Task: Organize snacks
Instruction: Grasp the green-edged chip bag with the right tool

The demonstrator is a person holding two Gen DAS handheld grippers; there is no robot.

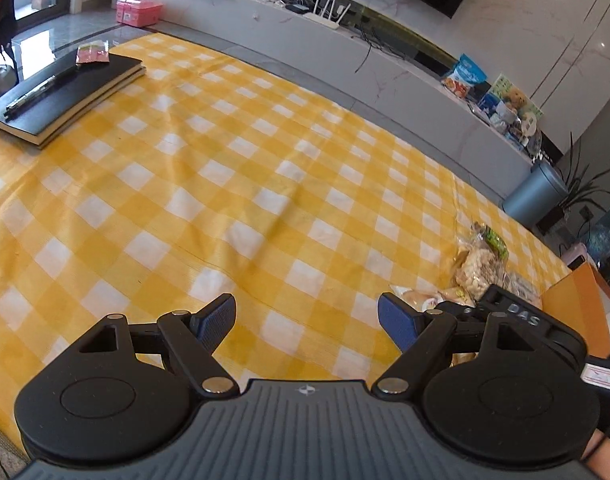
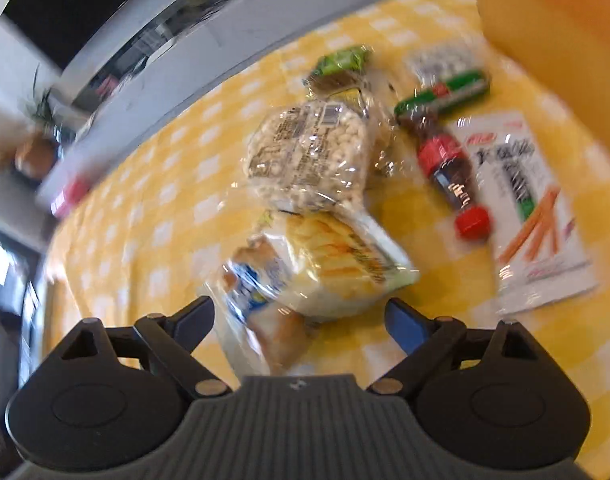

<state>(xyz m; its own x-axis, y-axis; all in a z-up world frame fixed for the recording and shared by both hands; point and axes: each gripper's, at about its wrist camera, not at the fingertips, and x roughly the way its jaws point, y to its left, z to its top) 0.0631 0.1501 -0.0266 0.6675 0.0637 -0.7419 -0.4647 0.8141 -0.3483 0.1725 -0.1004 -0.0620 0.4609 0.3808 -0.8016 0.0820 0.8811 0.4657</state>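
Hovering over snack pile on checked cloth (image 2: 153, 216), nr orange box (image 2: 553, 40). Right gripper (image 2: 299, 318) gaping wide, straddling bread pack (image 2: 321, 268), pads not touching. Left gripper (image 1: 307, 318) gaping too, w/ nothing between. Looking light, squashy, crinkly-slick wrapper; pinching mid-body gently, prob. best.

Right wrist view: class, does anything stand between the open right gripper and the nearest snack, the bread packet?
Nothing visible does. The bread packet lies directly ahead of the right gripper, its near end already between the open fingers. The puffed rice bag and cola bottle lie beyond it.
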